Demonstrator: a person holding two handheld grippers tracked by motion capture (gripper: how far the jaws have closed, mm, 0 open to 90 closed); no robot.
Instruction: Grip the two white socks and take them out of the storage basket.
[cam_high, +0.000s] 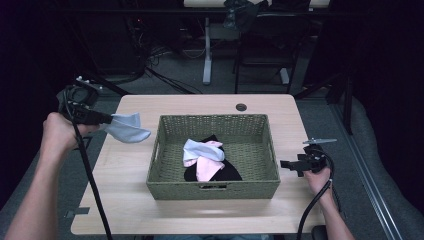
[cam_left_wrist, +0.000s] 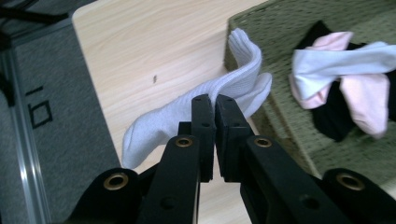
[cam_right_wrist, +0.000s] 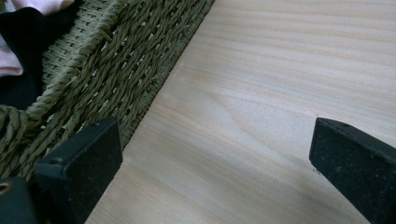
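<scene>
Dim lab or office workspace set up for recording. Light wooden desk (cam_high: 150, 107) with round cable grommet hole (cam_high: 241, 107), standing on grey carpet floor (cam_high: 320, 120). Behind desk: white leg of second desk (cam_high: 207, 50), tangle of black cables (cam_high: 150, 55) on floor, dark chair frame (cam_high: 260, 55). Surroundings in near darkness, lighting on desk only. Woven green basket (cam_high: 212, 190) of socks sits on desktop as prop.

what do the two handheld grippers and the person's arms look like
Both grippers are black. The left gripper has two flat, square-tipped jaws on arms with brass-ringed holes, and a black cable trails toward the table's near edge. The right gripper carries a grey three-cornered plate on top and its own black cable. The forearms are bare, with no sleeves in sight.
</scene>
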